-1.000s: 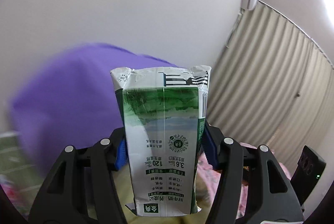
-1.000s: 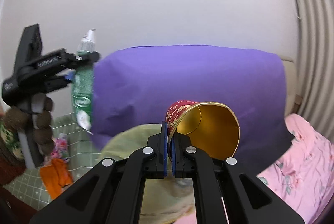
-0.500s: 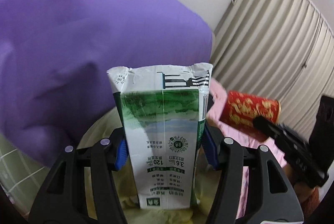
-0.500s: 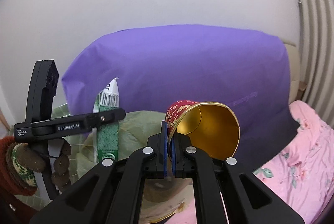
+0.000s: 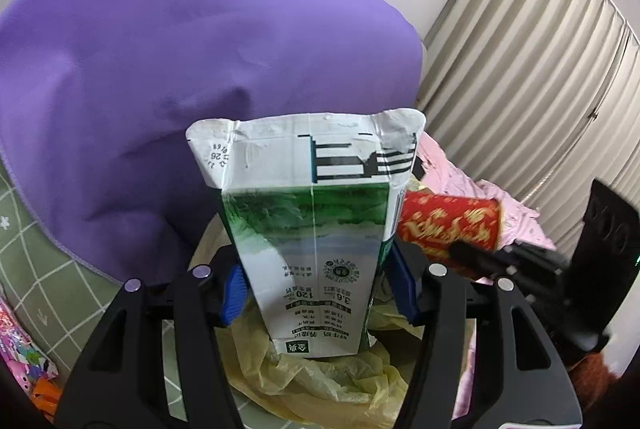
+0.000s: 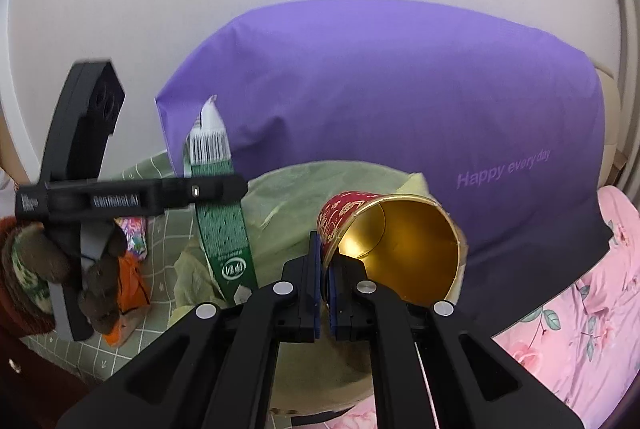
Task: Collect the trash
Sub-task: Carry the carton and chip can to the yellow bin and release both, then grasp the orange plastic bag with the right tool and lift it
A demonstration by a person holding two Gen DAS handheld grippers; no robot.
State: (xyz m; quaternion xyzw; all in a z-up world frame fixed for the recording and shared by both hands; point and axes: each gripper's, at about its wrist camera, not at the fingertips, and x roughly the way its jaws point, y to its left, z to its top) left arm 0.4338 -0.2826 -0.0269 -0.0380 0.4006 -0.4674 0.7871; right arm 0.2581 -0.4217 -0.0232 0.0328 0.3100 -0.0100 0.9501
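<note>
Both grippers had come down over the bag (image 5: pixel 320 381), the left gripper (image 5: pixel 320 285) clamped on the carton (image 5: pixel 316 249), the right gripper (image 6: pixel 325 285) pinching the cup (image 6: pixel 400 241), so dropping looked imminent.

In my left tongs (image 5: pixel 320 293) the milk carton (image 5: pixel 316 249) stands over the bag-lined bin (image 5: pixel 320 381). To its right, my right tongs (image 6: pixel 324 293) pinch the paper cup (image 6: pixel 396 241) by its rim, above the same bin. The big cushion (image 6: pixel 400 101) stands behind the bin, with the bedsheet (image 6: pixel 580 329) to the right.
</note>
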